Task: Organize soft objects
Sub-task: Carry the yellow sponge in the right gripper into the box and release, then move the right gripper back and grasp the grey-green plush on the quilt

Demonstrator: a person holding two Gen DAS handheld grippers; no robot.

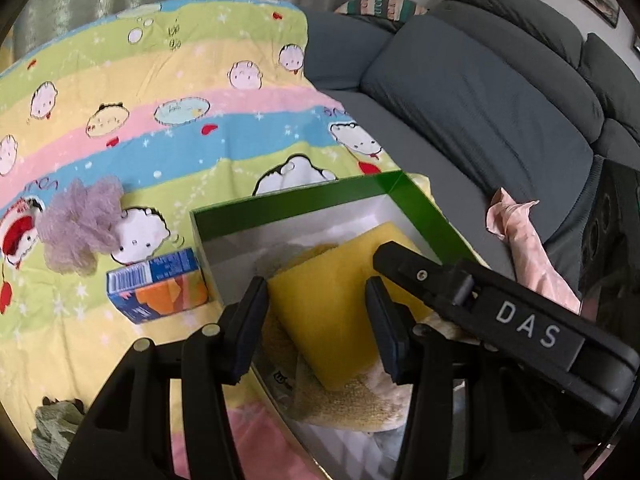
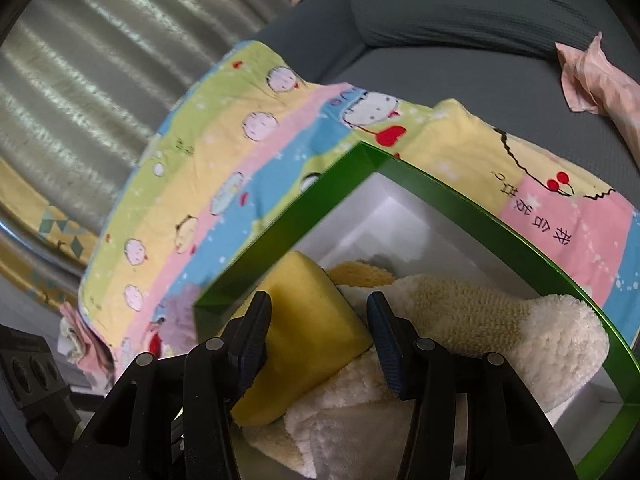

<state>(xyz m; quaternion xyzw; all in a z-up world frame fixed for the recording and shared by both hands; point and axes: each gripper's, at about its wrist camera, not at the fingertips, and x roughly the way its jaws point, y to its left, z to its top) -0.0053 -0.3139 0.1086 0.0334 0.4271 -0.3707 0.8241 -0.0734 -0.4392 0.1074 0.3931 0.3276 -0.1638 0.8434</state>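
A green-rimmed box [image 1: 420,204] with a white inside lies on the cartoon blanket; it also shows in the right wrist view [image 2: 460,196]. In it lie a yellow sponge [image 1: 332,300] and a cream and tan plush towel [image 2: 500,320]. My left gripper [image 1: 316,316] hangs open above the sponge, both pads clear of it. My right gripper [image 2: 316,332] is open over the sponge [image 2: 304,344], its left pad close to or touching the sponge's edge. The right gripper's body [image 1: 500,312] crosses the left wrist view. A purple mesh pouf [image 1: 82,224] lies on the blanket left of the box.
A blue and orange carton [image 1: 158,284] lies beside the box's left wall. A pink cloth [image 1: 528,248] lies on the grey sofa [image 1: 480,92] at right. A greenish cloth [image 1: 52,428] lies at lower left. Curtains [image 2: 80,80] hang behind.
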